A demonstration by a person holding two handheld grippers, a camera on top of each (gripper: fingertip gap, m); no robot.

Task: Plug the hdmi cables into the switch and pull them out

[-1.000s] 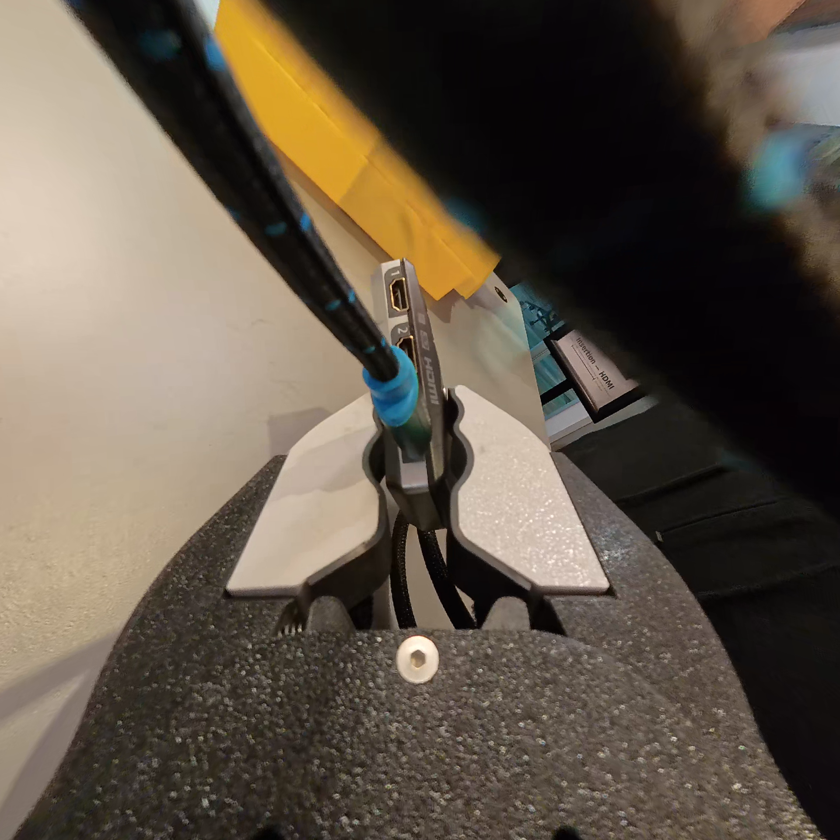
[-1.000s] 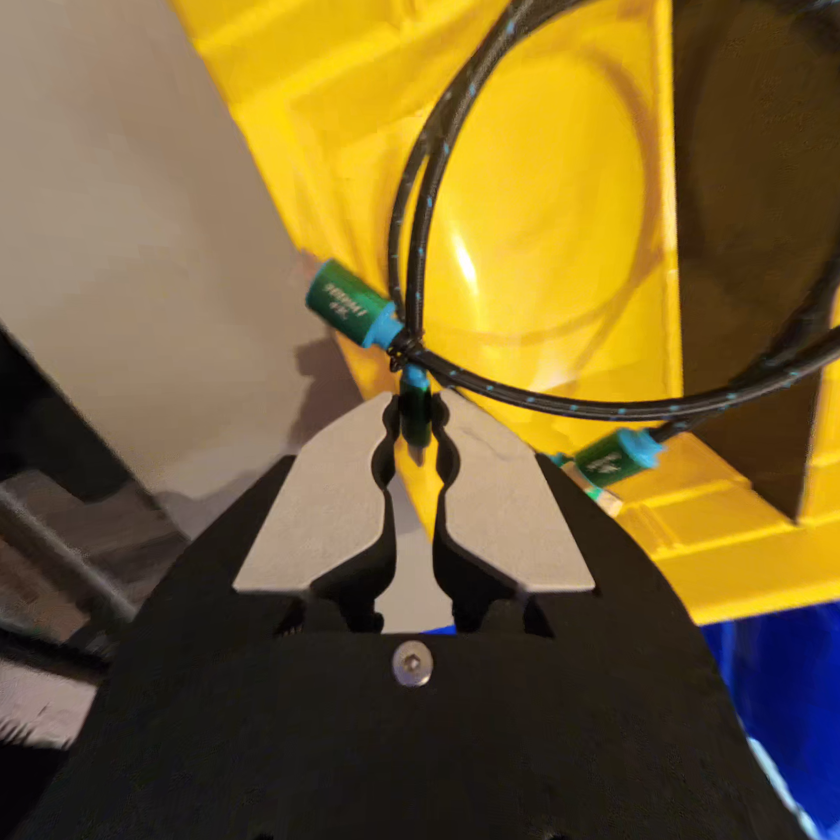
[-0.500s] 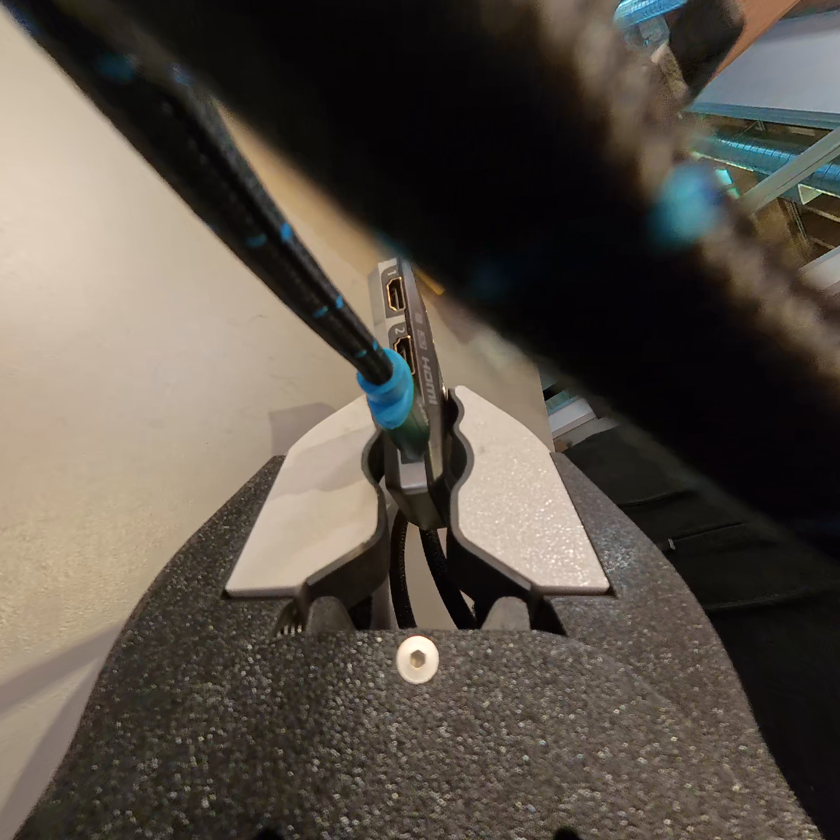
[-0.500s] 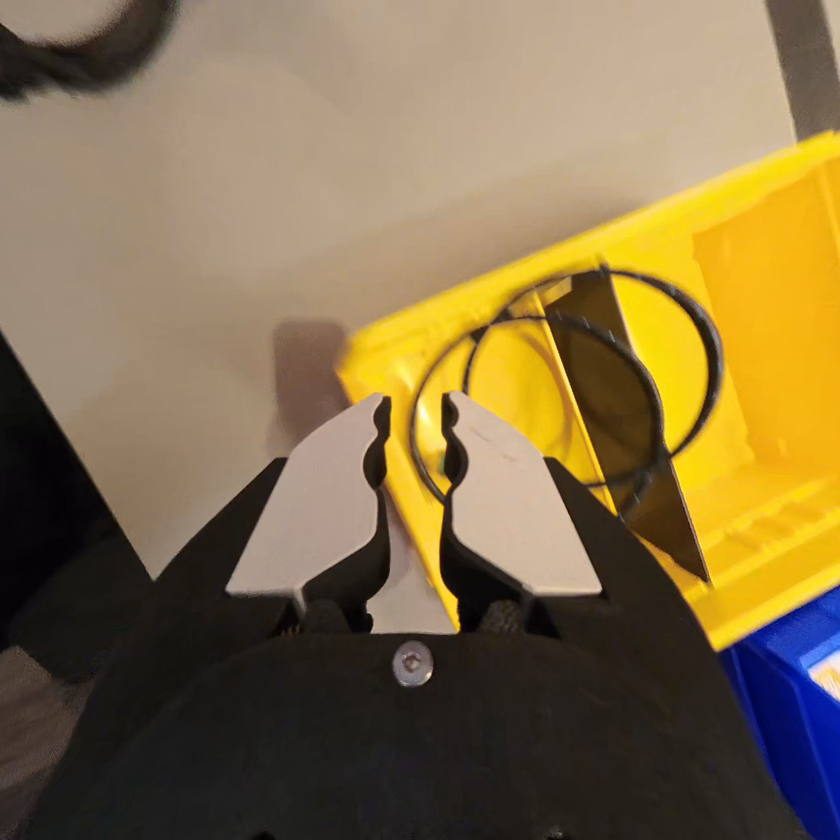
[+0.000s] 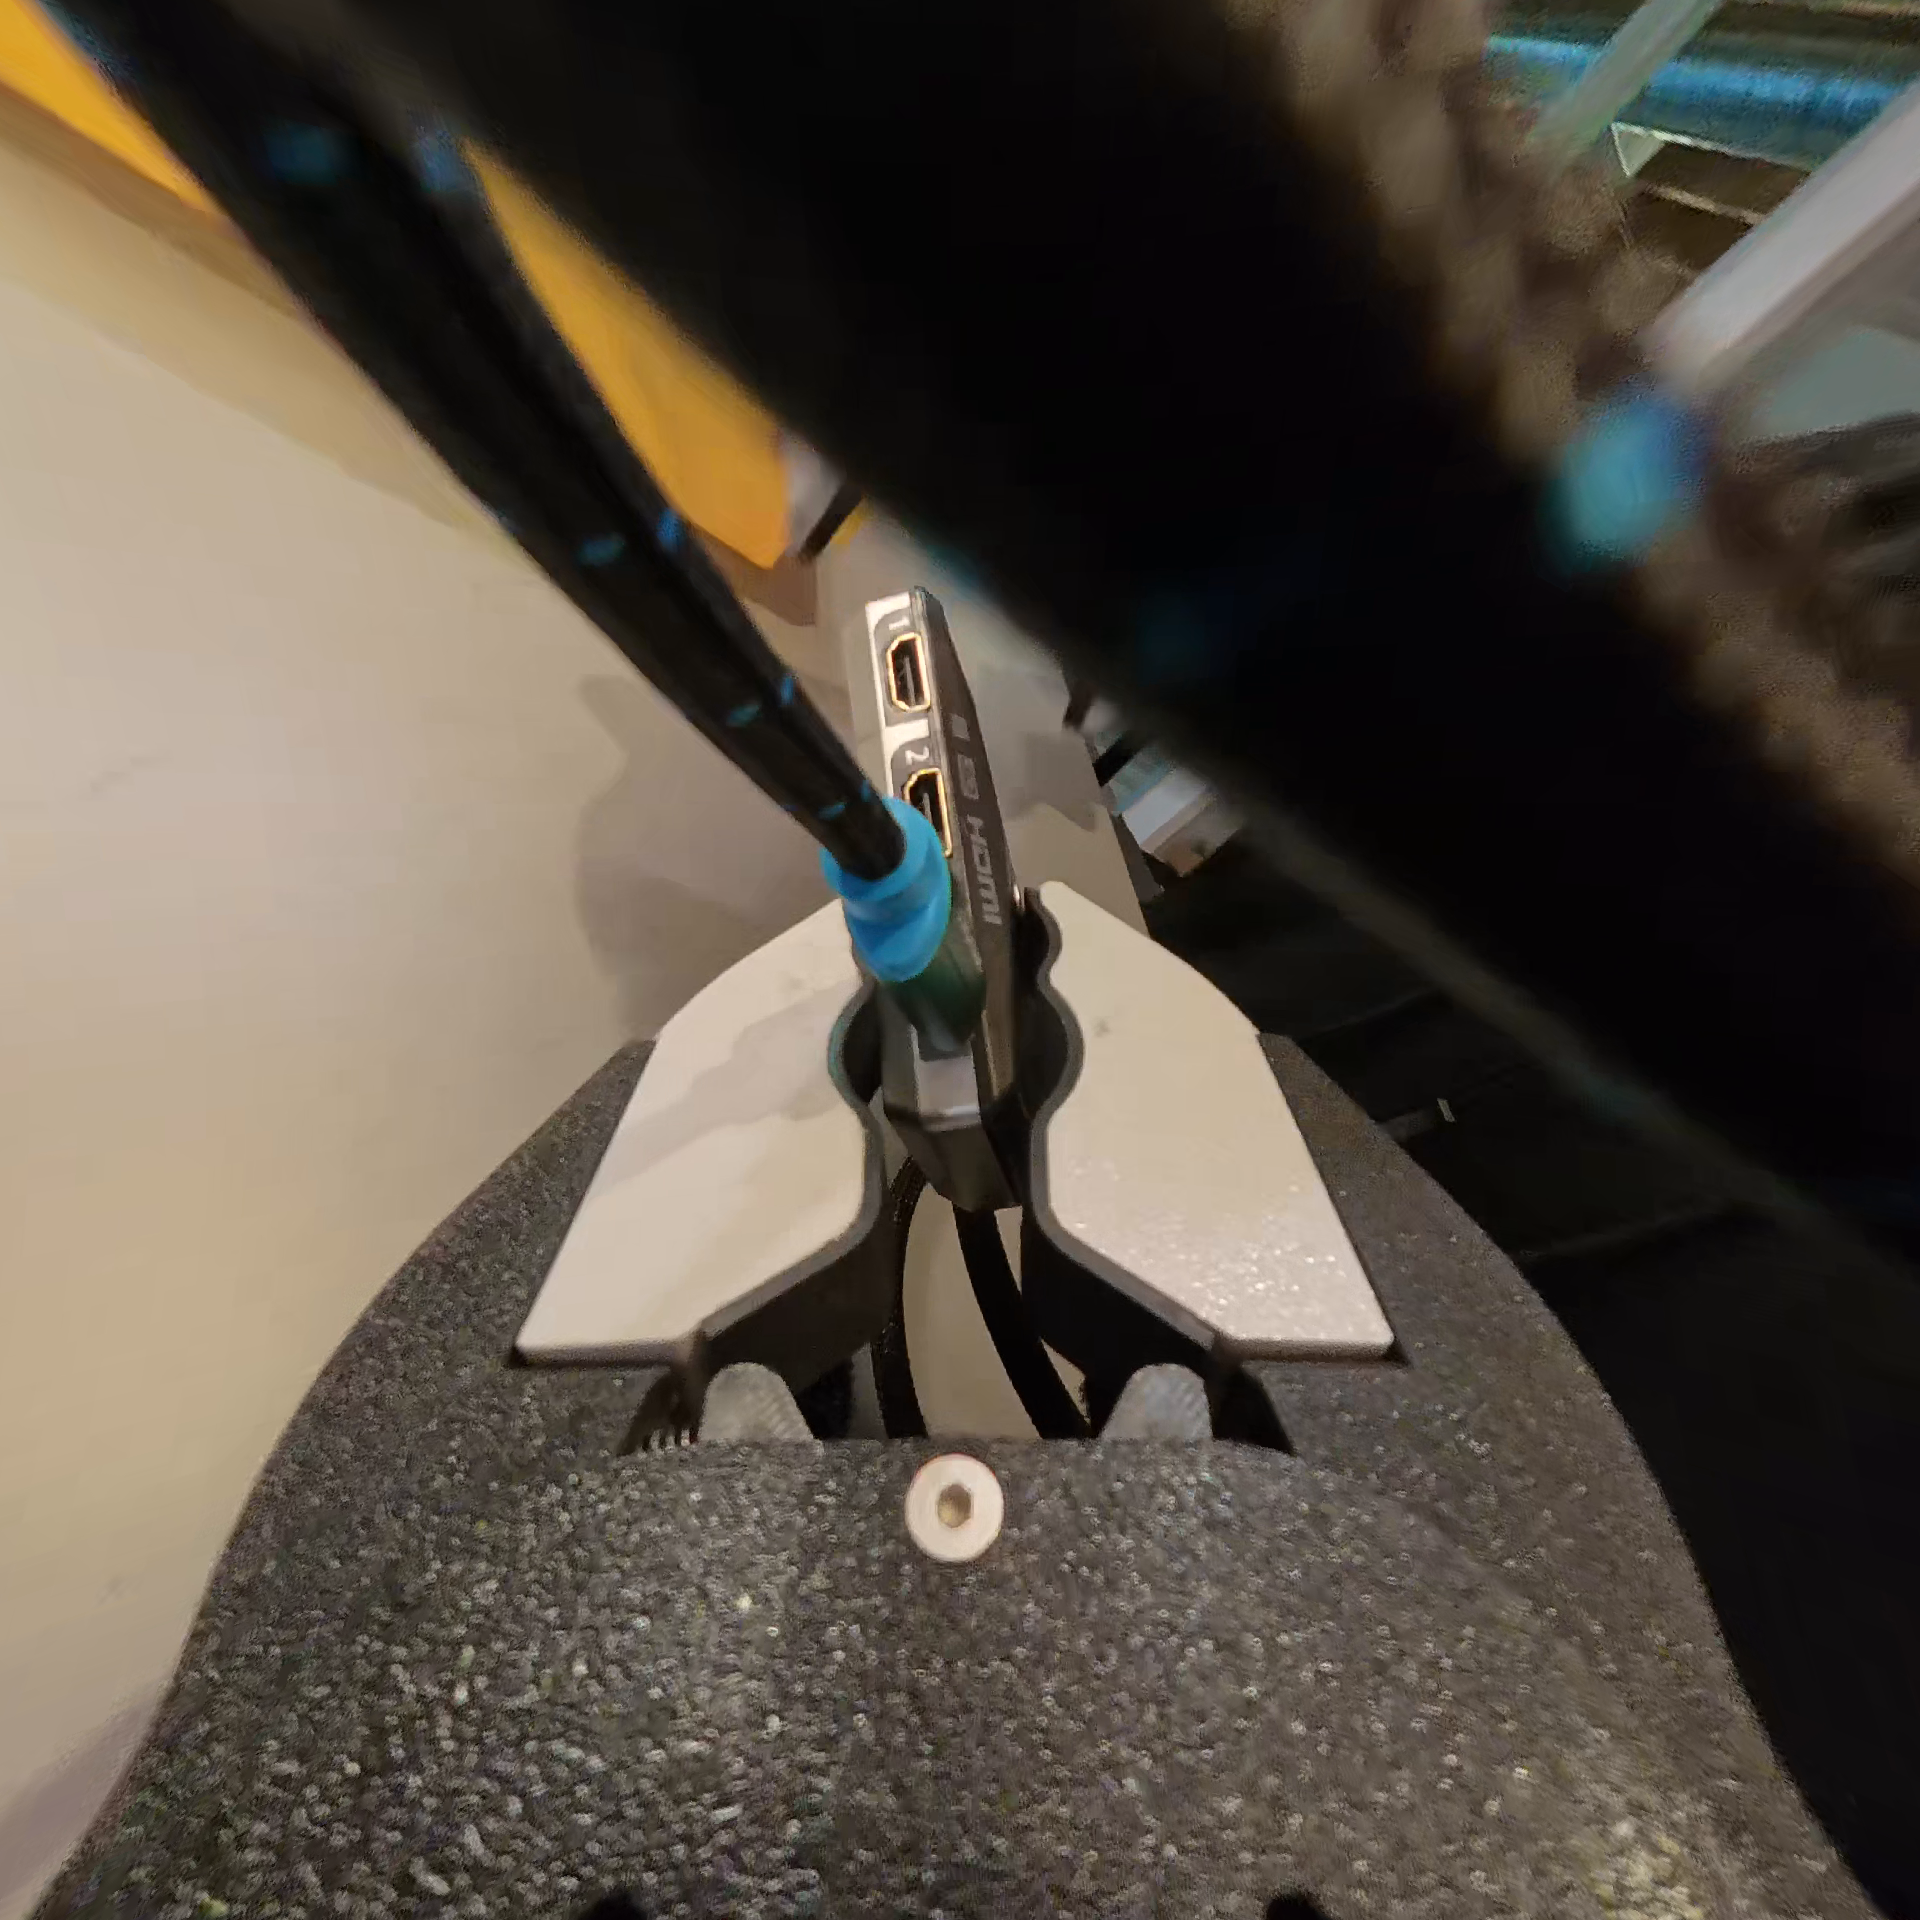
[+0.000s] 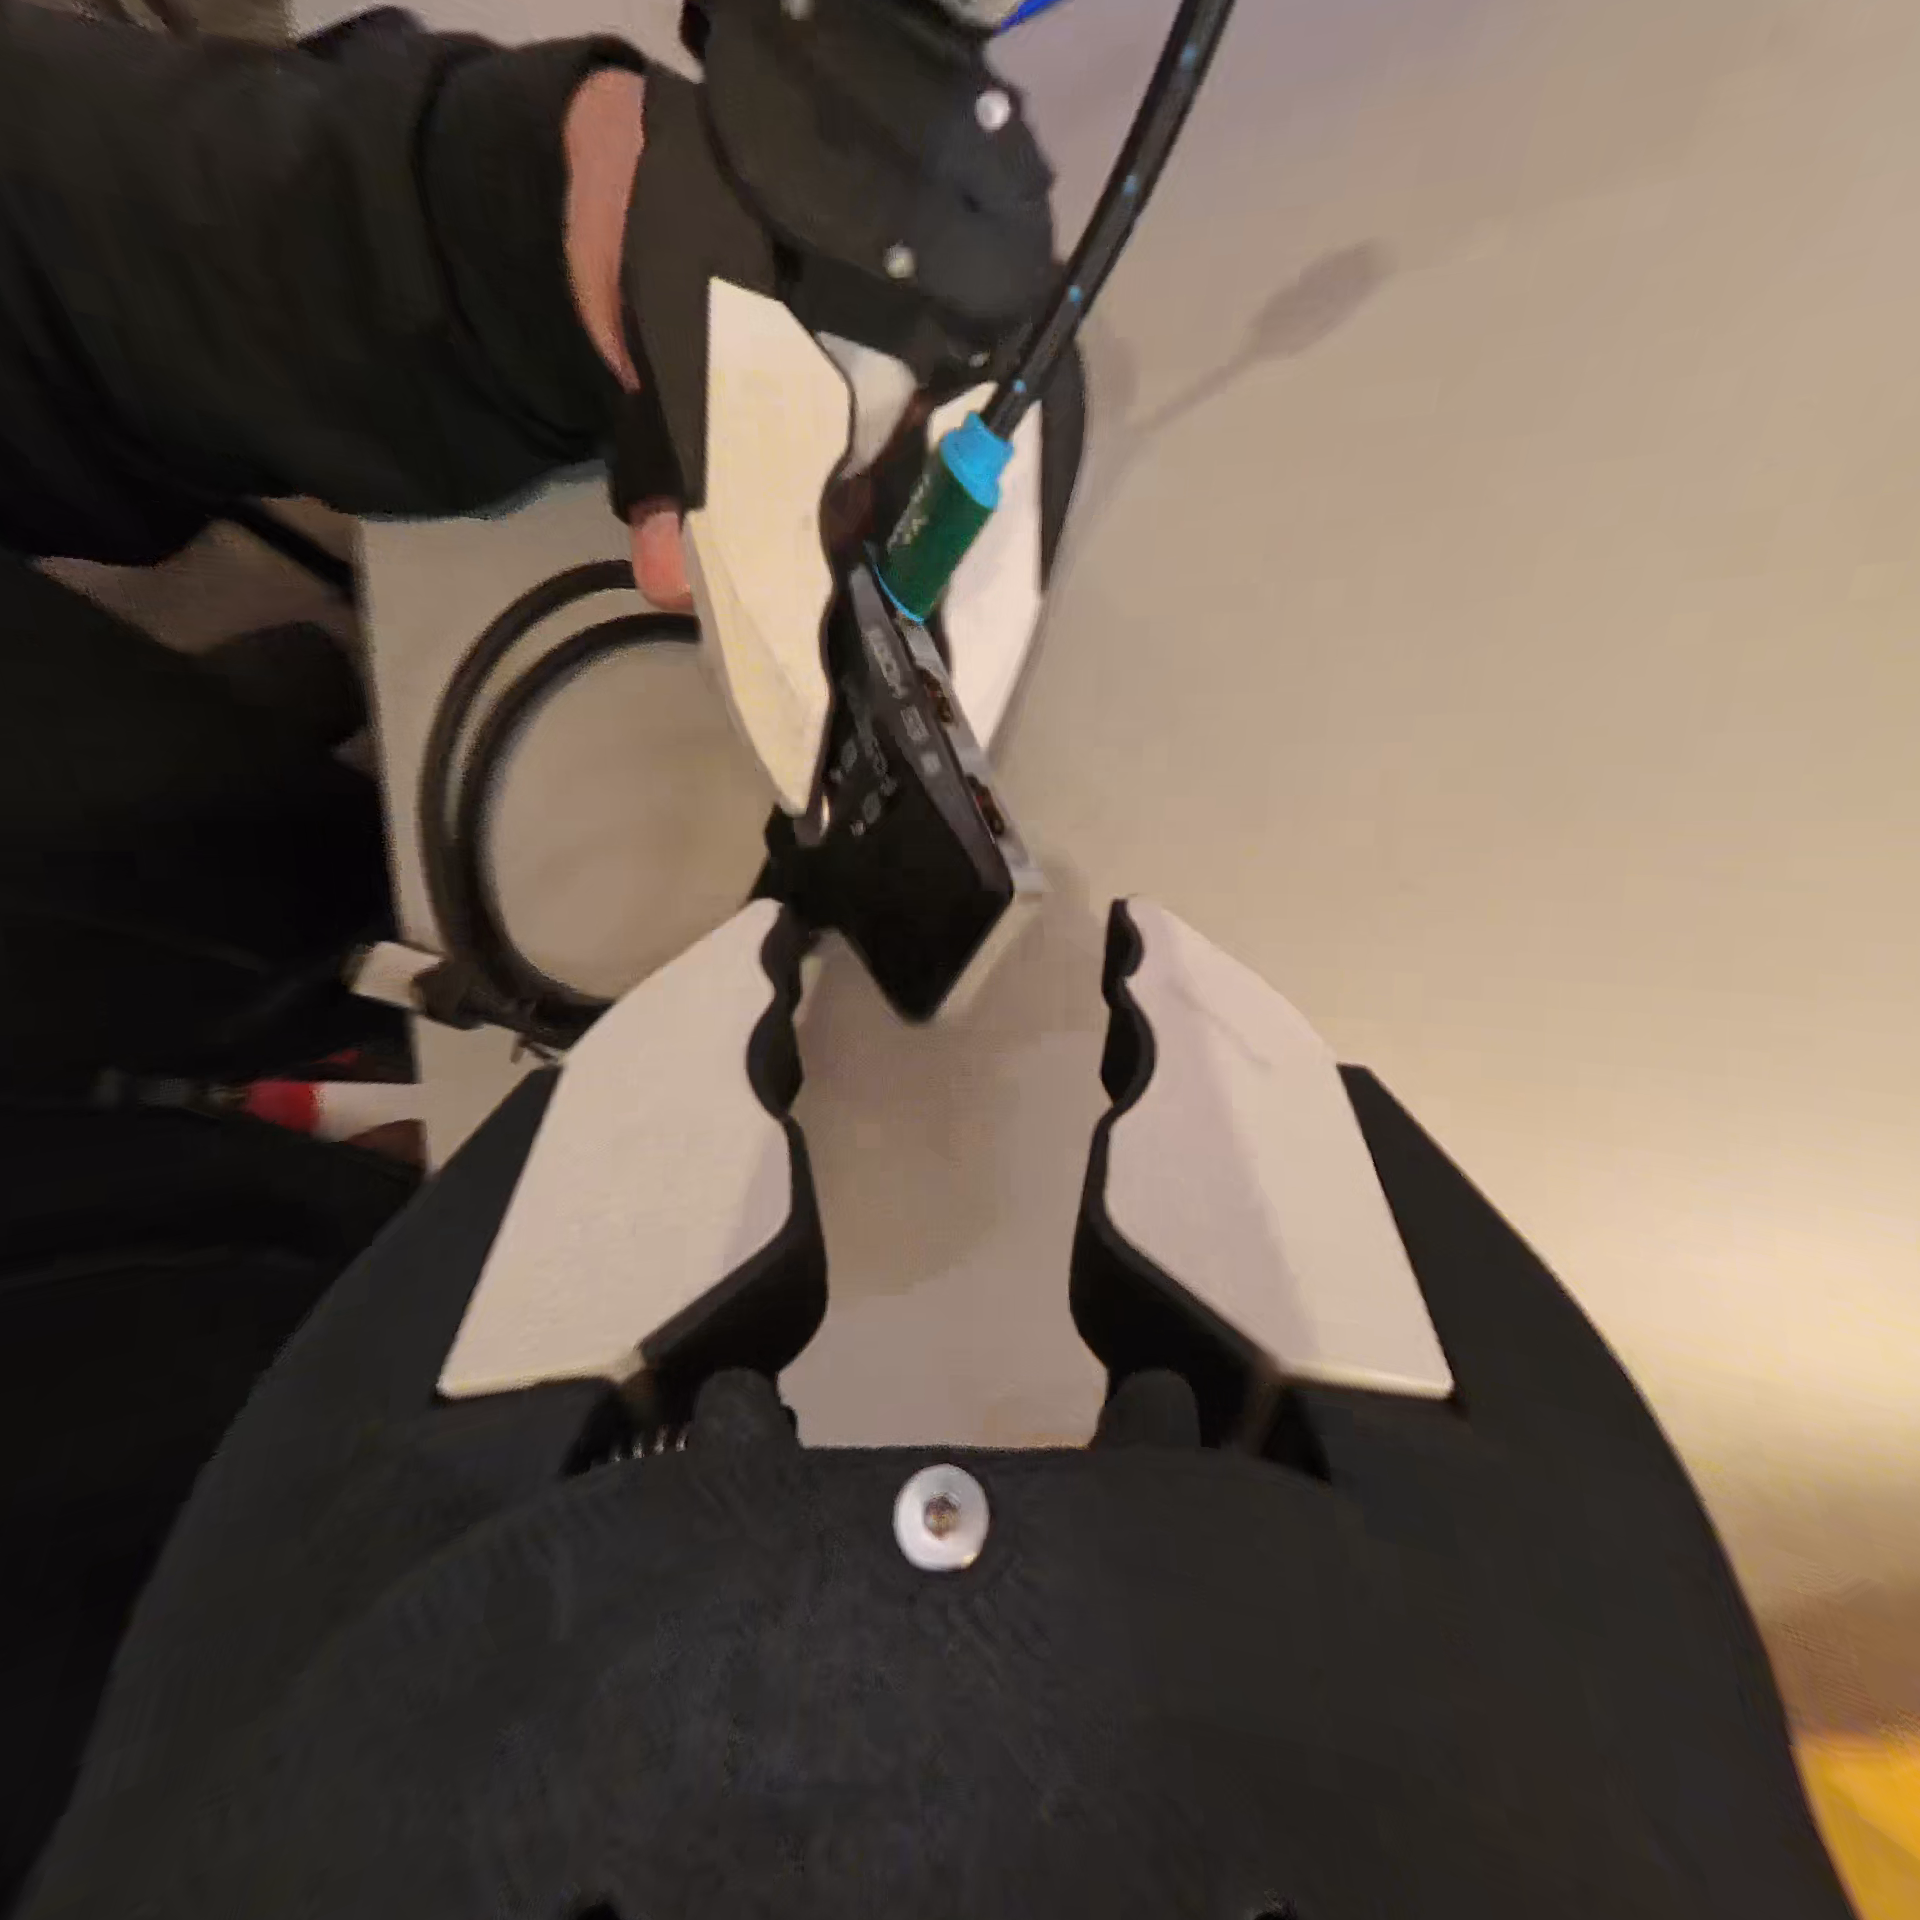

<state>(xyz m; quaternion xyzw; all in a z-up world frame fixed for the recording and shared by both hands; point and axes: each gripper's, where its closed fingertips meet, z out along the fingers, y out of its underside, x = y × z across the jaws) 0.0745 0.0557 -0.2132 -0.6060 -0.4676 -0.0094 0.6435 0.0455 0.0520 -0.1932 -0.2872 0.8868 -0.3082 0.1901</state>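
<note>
Beige tabletop [image 6: 1455,623] with a coiled black cable [image 6: 468,779] on it

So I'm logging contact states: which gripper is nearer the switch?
Left. The left gripper is clamped on the switch; the right gripper is open, just short of it.

Your left wrist cam sits v. close behind the switch [image 5: 940,831], looking along it. Right wrist cam faces back across the table [image 6: 1558,623], a bit farther off. Both views share switch & plugged cable [image 6: 940,509].
</note>
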